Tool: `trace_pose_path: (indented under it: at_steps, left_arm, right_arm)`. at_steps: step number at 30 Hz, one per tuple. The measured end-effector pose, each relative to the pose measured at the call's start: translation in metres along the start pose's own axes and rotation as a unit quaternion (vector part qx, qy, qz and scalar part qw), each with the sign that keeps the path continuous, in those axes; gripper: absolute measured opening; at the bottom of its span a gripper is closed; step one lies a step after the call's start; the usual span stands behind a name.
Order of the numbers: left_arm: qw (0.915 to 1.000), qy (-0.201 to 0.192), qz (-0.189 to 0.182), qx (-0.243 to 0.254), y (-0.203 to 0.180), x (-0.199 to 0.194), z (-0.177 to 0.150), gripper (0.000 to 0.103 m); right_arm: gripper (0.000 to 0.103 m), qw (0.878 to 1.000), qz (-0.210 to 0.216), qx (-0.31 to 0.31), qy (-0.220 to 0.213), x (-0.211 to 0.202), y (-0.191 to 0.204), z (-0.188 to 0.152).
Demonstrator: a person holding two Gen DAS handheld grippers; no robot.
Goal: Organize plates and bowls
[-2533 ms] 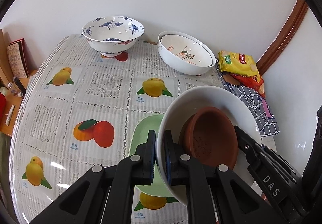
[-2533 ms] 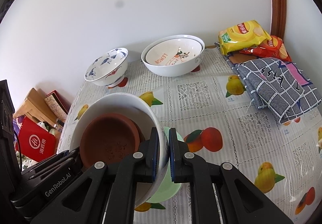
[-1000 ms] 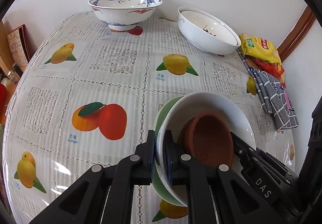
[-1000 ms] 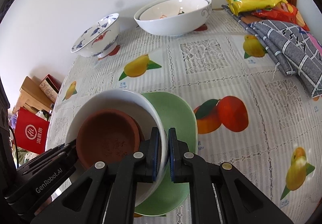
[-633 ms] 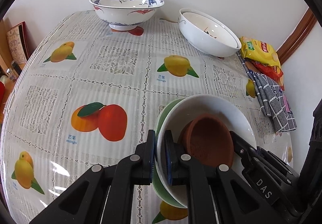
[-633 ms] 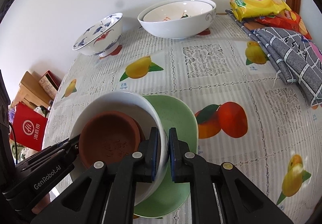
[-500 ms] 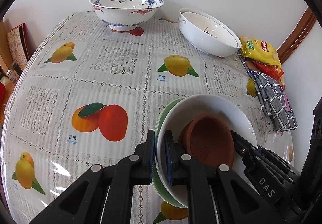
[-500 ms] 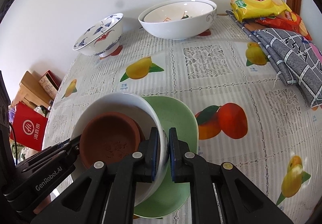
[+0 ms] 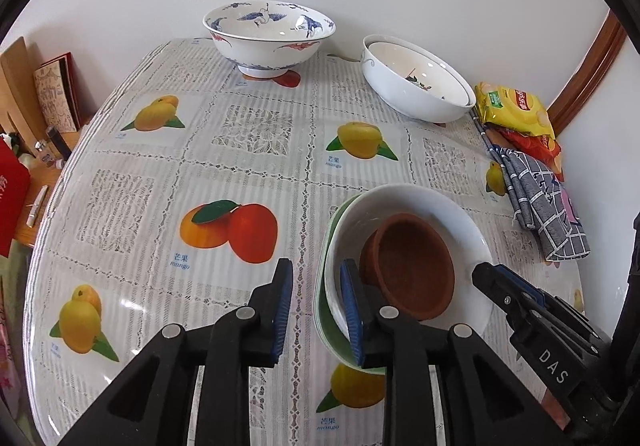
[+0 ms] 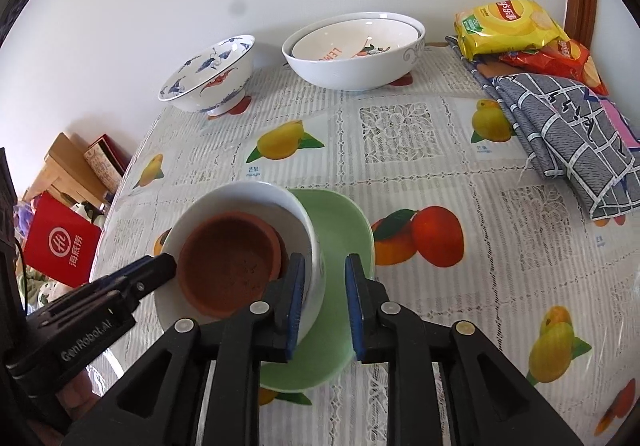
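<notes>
The left gripper (image 9: 316, 306) has its jaws opening: a narrow gap shows between the blue pads, and the near rim of the white bowl (image 9: 460, 213) sits in that gap with the pads no longer pressing it. One finger stands outside the bowl at about 7 o'clock of it, the other inside against the brown clay dish (image 9: 408, 266).

The right gripper (image 10: 324, 310) is opening too. The white bowl's wall (image 10: 312, 246) stands between its pads, with the left pad inside near the clay dish (image 10: 228, 258) and the right pad outside over the green plate (image 10: 340, 221), clear of the rim. Nothing is gripped.

The white bowl rests on the green plate, shifted toward the plate's 9 o'clock in the right wrist view, and the clay dish lies inside the bowl. This stack sits at the near edge of the worktop (image 9: 248, 133), which is covered with a fruit-print cloth.

In the left wrist view, going left to right along the far side: a blue-patterned bowl (image 9: 268, 33) at 12 o'clock of the worktop, two nested white bowls (image 9: 416, 73) at about 1 o'clock, then a yellow snack bag (image 9: 516, 105) with a red bag under it at 2 o'clock, and a folded grey checked cloth (image 9: 540, 205) at 3 o'clock.
</notes>
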State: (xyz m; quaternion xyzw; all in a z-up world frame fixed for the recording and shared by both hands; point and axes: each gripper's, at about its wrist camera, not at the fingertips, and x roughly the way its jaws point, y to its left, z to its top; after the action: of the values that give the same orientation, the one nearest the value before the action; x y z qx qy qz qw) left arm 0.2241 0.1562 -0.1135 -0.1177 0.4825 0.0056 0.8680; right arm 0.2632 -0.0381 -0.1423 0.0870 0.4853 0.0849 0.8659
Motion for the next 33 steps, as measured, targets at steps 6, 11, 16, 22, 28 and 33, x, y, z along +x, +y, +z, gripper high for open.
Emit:
trace_pose_path:
  at_steps: [6, 11, 16, 22, 28, 33]
  left_arm:
    - [0.9991, -0.032, 0.014, 0.023, -0.007, -0.039, -0.018, 0.043]
    - [0.997, -0.061, 0.019, 0.043, -0.026, -0.071, -0.038, 0.055]
    - [0.9945, -0.086, 0.02, 0.057, -0.049, -0.097, -0.063, 0.062]
    - [0.9914, -0.11, 0.011, 0.07, -0.071, -0.128, -0.093, 0.064]
    - [0.9883, -0.129, 0.016, 0.08, -0.088, -0.158, -0.124, 0.074]
    - [0.9866, -0.14, 0.024, 0.08, -0.098, -0.175, -0.143, 0.076]
  right_arm:
    - [0.033, 1.0, -0.003, -0.005, -0.011, -0.028, -0.001, -0.017]
    - [0.046, 0.999, -0.019, -0.012, -0.032, -0.066, -0.009, -0.036]
    - [0.066, 0.997, -0.048, -0.005, -0.054, -0.106, -0.025, -0.056]
    - [0.067, 0.995, -0.083, -0.002, -0.063, -0.145, -0.044, -0.078]
    - [0.082, 0.992, -0.097, 0.002, -0.077, -0.178, -0.057, -0.107]
    - [0.092, 0.988, -0.117, -0.017, -0.103, -0.208, -0.061, -0.126]
